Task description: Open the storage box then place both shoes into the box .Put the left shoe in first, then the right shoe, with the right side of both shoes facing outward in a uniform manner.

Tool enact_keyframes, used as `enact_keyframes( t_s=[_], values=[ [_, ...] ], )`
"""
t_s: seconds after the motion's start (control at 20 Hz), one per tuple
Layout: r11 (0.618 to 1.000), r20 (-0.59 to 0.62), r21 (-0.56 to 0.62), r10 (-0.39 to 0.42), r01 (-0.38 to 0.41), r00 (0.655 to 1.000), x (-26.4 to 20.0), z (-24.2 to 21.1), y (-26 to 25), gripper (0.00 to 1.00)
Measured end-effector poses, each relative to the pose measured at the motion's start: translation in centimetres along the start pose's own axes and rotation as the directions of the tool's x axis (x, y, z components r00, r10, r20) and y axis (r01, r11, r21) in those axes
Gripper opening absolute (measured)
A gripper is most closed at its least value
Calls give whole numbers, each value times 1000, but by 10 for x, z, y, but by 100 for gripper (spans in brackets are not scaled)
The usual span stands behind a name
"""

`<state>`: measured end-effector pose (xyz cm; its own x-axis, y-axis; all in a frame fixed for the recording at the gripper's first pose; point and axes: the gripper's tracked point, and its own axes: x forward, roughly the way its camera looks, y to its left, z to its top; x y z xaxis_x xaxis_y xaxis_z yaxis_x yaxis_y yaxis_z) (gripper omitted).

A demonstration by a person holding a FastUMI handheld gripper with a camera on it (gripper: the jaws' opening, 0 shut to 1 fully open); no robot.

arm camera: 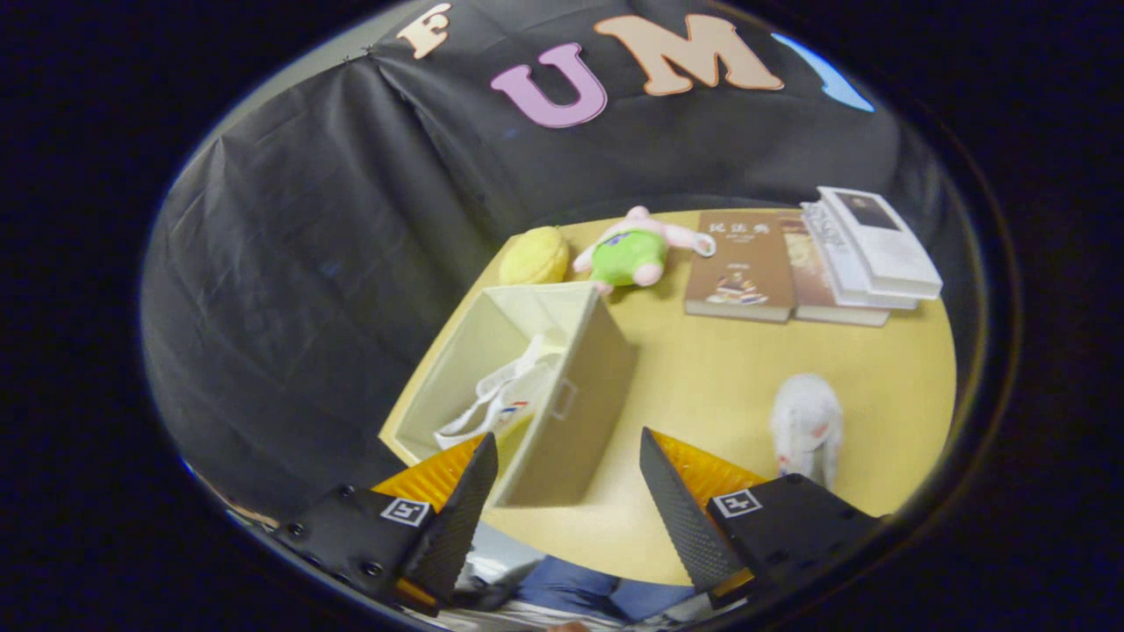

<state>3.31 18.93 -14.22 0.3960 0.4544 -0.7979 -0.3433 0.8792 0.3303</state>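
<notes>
Gripper (569,474) nearest the lens, fingers spread wide, released, nothing between them but the near corner of the storage box and bare tabletop. It is held high and tilted, looking down over the near edge of the round yellow table (702,386). Below the fingers, past the table edge, a patch of blue cloth (580,588), likely a person's clothing; too cropped to say more.

Storage box (527,386): beige fabric, open at the top, lid not made out. It stands at the table's edge just ahead of the left finger, whose tip overlaps its near corner in the view; contact cannot be judged. A small handle shows on the wall facing the fingers.

Inside the box lies a white shoe (505,399), against the wall with the handle. Laces and a bit of coloured trim are visible; which shoe of the pair, and which side faces out, cannot be told. Its near end is hidden behind the left finger.

White object (808,430) on the table just ahead of the right finger, apart from the box. Blurred; could be the second shoe, not certain.

Farther back: a yellow round plush (536,255) just behind the box, a green and pink plush toy (634,250) beside it, then a row of books (812,263), brown covers first, white ones stacked at the end. Dark booth wall beyond.
</notes>
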Motion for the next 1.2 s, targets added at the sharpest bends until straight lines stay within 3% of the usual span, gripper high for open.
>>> enact_keyframes(
  t_s=[0.2,0.35,0.6,0.9,1.2],
  values=[
    [969,-6,-138,-209,206,978,-17,-27,-90,100],
    [927,-18,-224,-312,300,950,-23,-44,-135,99],
    [909,-103,-249,-369,335,924,-10,-74,-177,97],
    [864,-196,-289,-474,411,859,28,-108,-230,78],
    [859,-186,-266,-491,438,851,62,-98,-237,52]
  ],
)
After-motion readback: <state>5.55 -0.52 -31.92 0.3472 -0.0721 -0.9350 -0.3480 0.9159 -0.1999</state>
